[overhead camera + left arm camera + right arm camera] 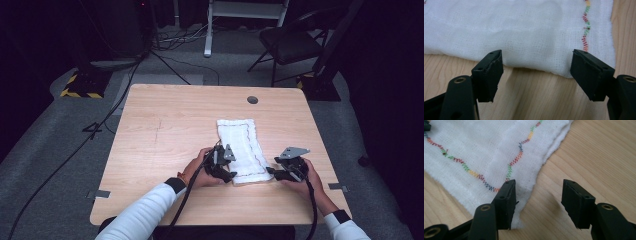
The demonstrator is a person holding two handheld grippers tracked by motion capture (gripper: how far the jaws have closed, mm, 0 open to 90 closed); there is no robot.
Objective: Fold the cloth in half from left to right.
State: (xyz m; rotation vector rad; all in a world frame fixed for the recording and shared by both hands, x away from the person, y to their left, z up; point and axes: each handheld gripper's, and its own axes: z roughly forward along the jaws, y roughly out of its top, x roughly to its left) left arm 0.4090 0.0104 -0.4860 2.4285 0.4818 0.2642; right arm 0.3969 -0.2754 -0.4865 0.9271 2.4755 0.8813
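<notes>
A folded white cloth (241, 148) with a zigzag seam in many colours lies on the wooden table (165, 130), its near end toward the person. My left gripper (226, 170) sits at the cloth's near left edge. In the left gripper view its jaws stand apart, low over the wood just short of the cloth (524, 32), with nothing between them. My right gripper (275, 172) is at the cloth's near right corner. In the right gripper view its jaws are open; the left one rests over the cloth (474, 152) corner, the right one over bare wood.
A round grey grommet (252, 99) sits in the table near its far edge. Beyond the table stand a black folding chair (292, 42), cables on grey carpet and a white frame leg (207, 30). Both forearms in white sleeves come in from the bottom.
</notes>
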